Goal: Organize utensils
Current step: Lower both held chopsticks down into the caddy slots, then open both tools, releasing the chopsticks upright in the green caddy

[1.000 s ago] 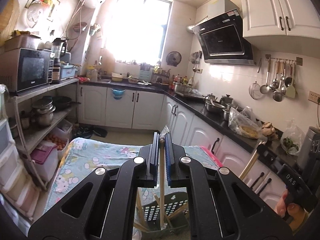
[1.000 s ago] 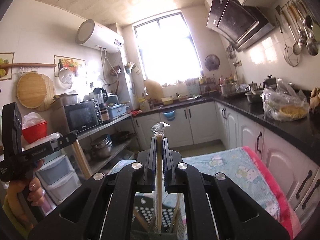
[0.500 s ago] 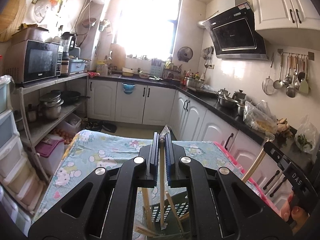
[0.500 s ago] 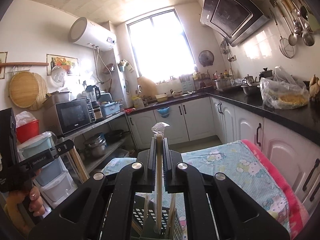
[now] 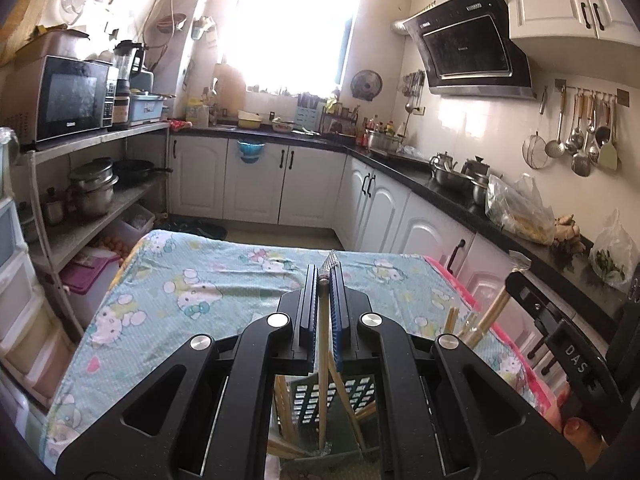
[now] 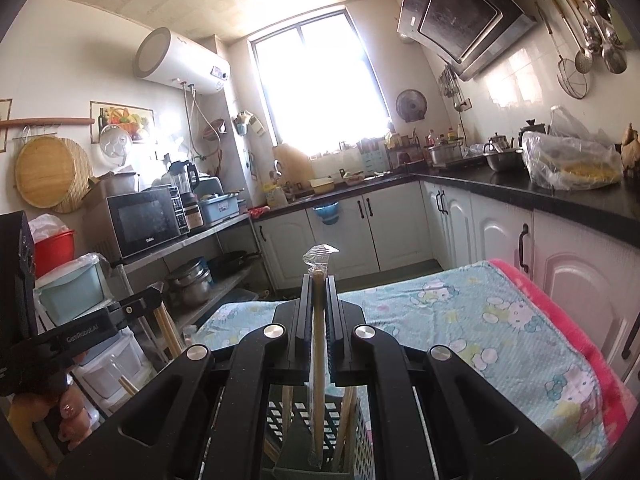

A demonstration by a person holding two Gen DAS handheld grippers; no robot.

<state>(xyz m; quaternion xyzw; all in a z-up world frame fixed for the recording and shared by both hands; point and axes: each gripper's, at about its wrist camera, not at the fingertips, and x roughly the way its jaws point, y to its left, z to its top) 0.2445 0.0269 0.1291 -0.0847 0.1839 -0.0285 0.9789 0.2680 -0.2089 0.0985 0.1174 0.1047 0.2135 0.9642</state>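
Note:
My left gripper (image 5: 322,280) is shut on a plastic-wrapped pair of wooden chopsticks (image 5: 322,380) held upright, its lower end down in a dark perforated utensil basket (image 5: 340,400). My right gripper (image 6: 319,278) is shut on another wrapped chopstick pair (image 6: 319,360), also upright, its lower end in the same basket (image 6: 304,420). Several loose chopsticks lean inside the basket. The right gripper shows at the right of the left wrist view (image 5: 516,280), and the left gripper at the left of the right wrist view (image 6: 154,294).
The basket stands on a table covered by a teal cartoon-print cloth (image 5: 208,280) with a pink edge (image 6: 560,312). White cabinets and a black counter (image 5: 440,184) run right; a shelf rack with pots and a microwave (image 5: 68,100) stands left.
Both grippers have moved lower with their chopsticks, so more of the table cloth shows and the chopstick ends sit deeper in the basket. Both stay shut.

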